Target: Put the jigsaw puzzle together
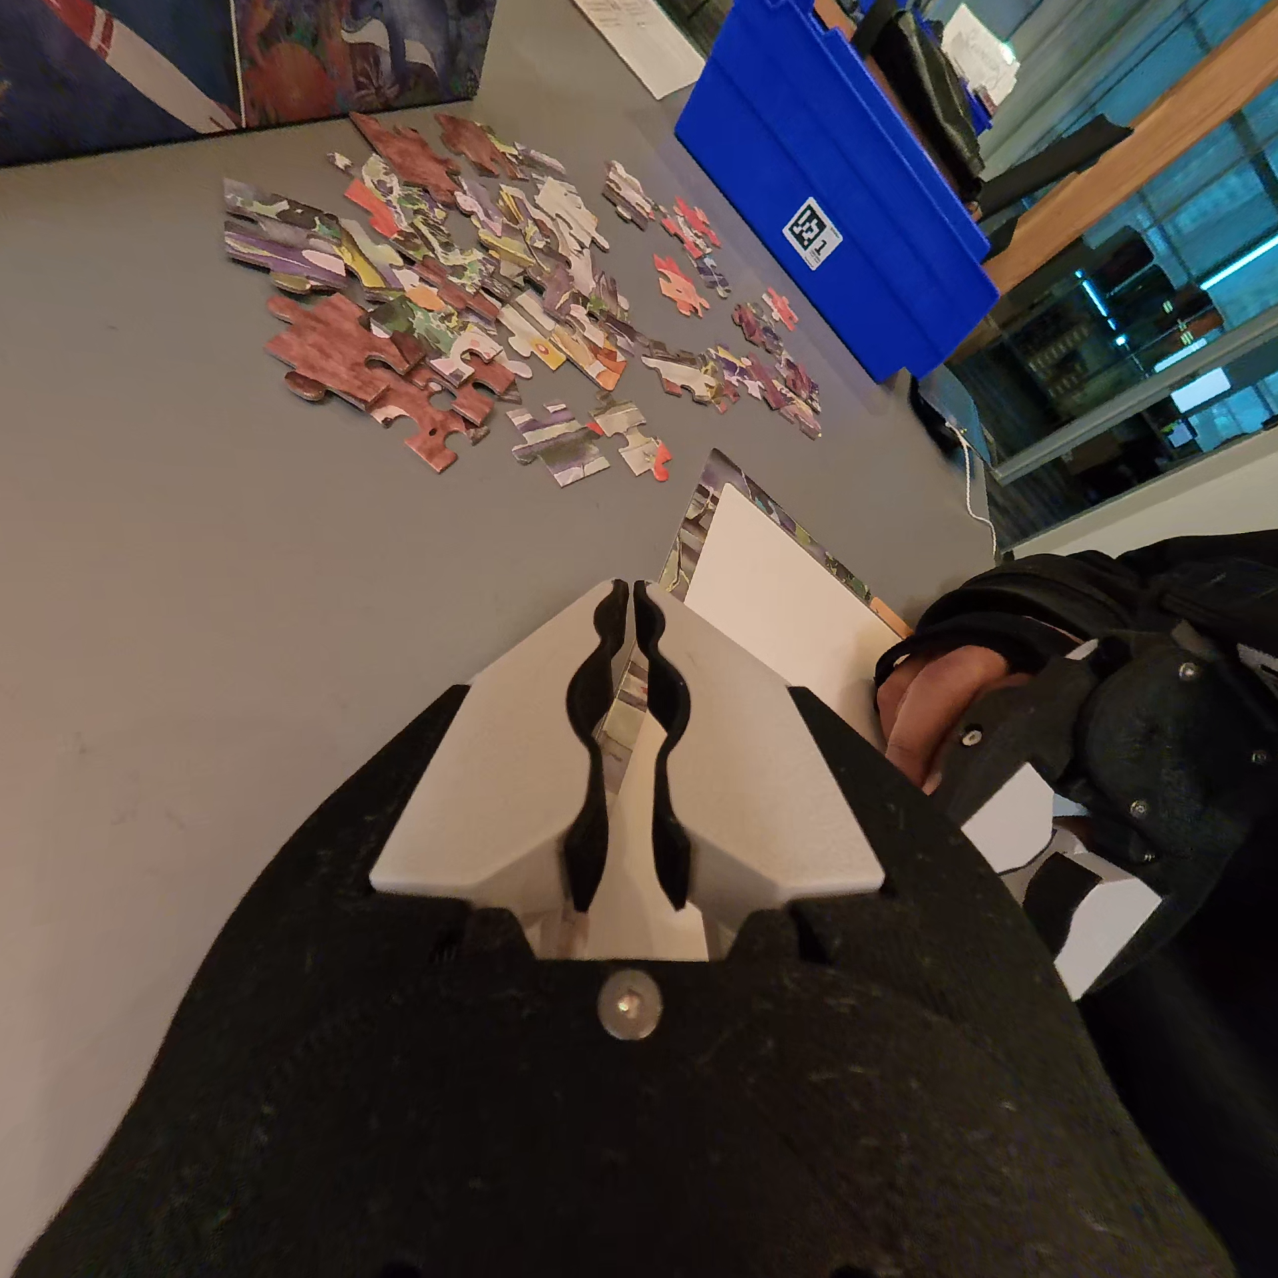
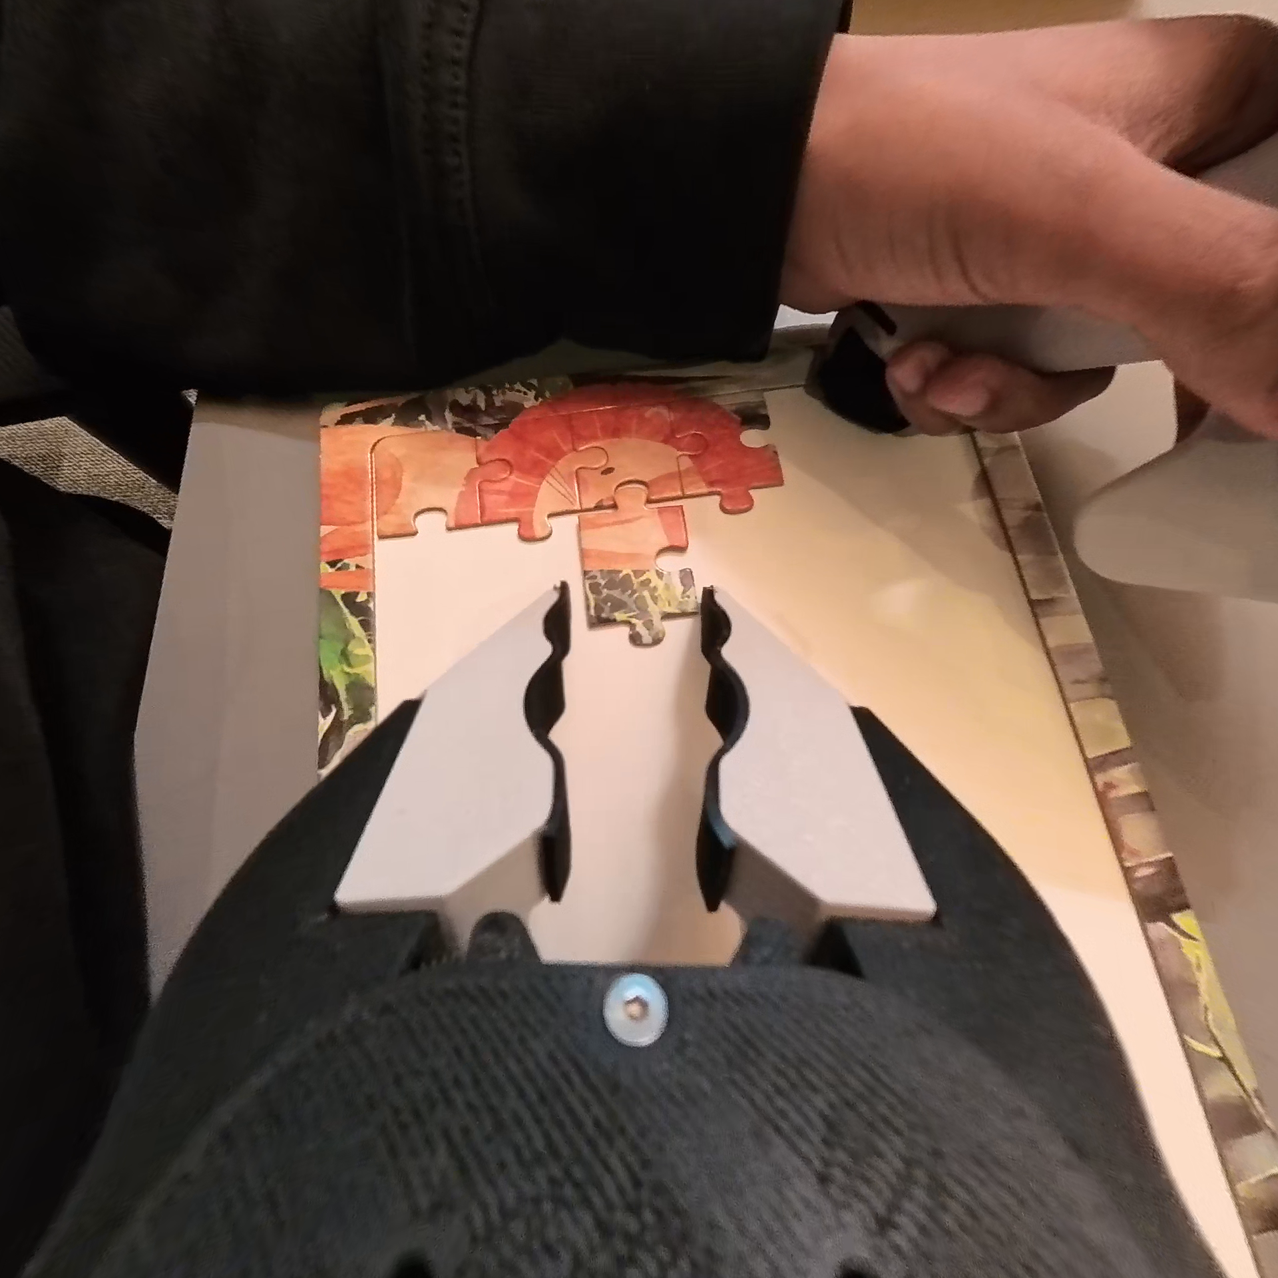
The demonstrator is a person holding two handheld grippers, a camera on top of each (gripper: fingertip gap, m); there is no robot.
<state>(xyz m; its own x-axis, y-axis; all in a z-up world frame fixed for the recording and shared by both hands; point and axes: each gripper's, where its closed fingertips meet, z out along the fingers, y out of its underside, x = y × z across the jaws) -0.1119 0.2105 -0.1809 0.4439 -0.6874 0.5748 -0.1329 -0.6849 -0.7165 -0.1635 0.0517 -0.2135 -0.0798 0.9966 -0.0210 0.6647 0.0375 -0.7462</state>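
Observation:
The puzzle board (image 2: 864,691) is white inside with a patterned border. An orange and red cluster of joined pieces (image 2: 588,470) sits in its far left corner. A piece with a green-black lower end (image 2: 633,588) hangs off that cluster. My right gripper (image 2: 636,591) is open, its tips either side of that piece's lower end, holding nothing. My left gripper (image 1: 631,588) is shut, its tips over the board's (image 1: 774,595) bordered edge; I cannot tell whether it touches the edge. Loose pieces (image 1: 484,290) lie in a heap on the grey table beyond.
The puzzle box (image 1: 207,62) stands at the table's far left. A blue bin (image 1: 830,187) and a white sheet (image 1: 643,41) sit at the far right. A hand and black sleeve (image 2: 1037,207) cross over the board's far edge. The other hand (image 1: 920,712) is on the board. One gripper's finger ends stand about 15 centimetres off the other's.

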